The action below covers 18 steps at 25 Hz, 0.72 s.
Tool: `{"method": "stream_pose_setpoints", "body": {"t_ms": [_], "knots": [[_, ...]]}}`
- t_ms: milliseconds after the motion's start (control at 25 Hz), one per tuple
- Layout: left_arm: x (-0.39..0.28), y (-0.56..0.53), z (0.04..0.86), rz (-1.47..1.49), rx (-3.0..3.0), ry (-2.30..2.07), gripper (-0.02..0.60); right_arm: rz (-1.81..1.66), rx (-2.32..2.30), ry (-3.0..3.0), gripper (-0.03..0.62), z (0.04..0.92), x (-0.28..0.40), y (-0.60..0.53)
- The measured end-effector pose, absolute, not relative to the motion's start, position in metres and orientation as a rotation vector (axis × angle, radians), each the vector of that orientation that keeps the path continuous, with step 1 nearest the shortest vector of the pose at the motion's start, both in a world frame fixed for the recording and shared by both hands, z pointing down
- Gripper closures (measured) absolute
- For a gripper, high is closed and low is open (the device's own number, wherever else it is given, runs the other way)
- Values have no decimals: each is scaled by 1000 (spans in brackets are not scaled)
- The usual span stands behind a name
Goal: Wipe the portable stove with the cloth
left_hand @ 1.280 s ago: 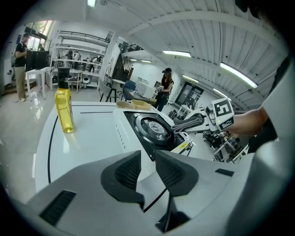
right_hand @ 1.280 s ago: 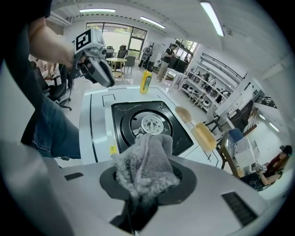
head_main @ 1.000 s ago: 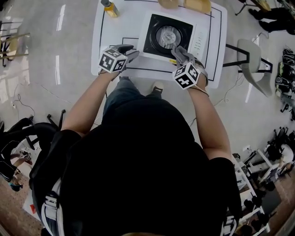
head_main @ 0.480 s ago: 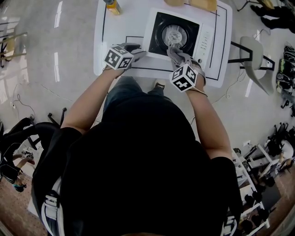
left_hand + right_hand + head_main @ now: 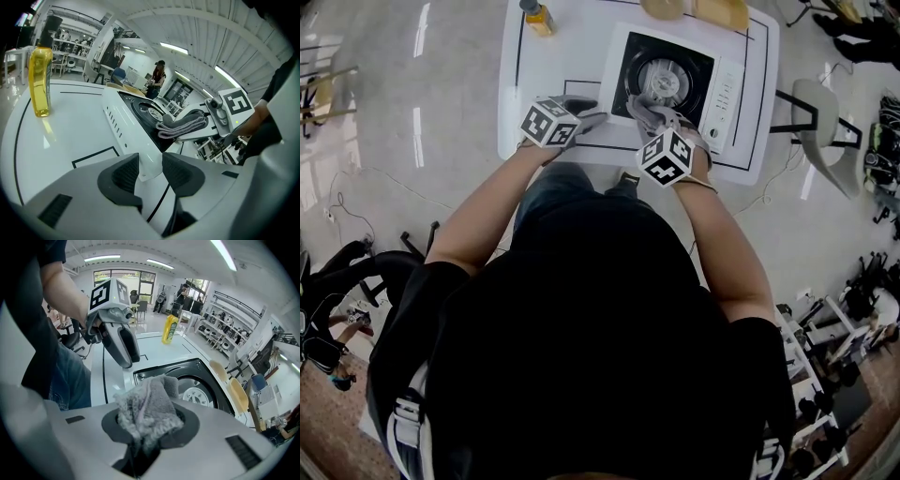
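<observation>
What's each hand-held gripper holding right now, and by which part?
Right hand-held gripper: grey cloth, pinched at a bunched fold. Left hand-held gripper: jaws closing, stove near corner between them, no firm grip visible.

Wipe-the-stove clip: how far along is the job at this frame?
Done: the cloth is picked up, clamped in the right claw. In hand: it sits on the near edge of the stove's black top, beside the burner. Left: nothing shows which parts are wiped; the cloth is away from the white control panel.
</observation>
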State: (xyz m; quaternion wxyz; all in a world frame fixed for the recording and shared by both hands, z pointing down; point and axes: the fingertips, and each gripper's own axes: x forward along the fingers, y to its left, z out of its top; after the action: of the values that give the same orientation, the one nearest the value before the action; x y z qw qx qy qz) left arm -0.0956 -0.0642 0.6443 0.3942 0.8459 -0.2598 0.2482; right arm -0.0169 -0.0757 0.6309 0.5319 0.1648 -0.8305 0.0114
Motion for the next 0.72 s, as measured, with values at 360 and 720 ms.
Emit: {"method": "stream_pose_setpoints", "body": {"t_ms": [360,720], "knots": [[-97,-66,646,634,2158,-646,408,-10,373,-2006,487,631,-52,-102],[-97,-67,646,634,2162,-614,407,-23,393,-2008,487,630,-71,-138]]}}
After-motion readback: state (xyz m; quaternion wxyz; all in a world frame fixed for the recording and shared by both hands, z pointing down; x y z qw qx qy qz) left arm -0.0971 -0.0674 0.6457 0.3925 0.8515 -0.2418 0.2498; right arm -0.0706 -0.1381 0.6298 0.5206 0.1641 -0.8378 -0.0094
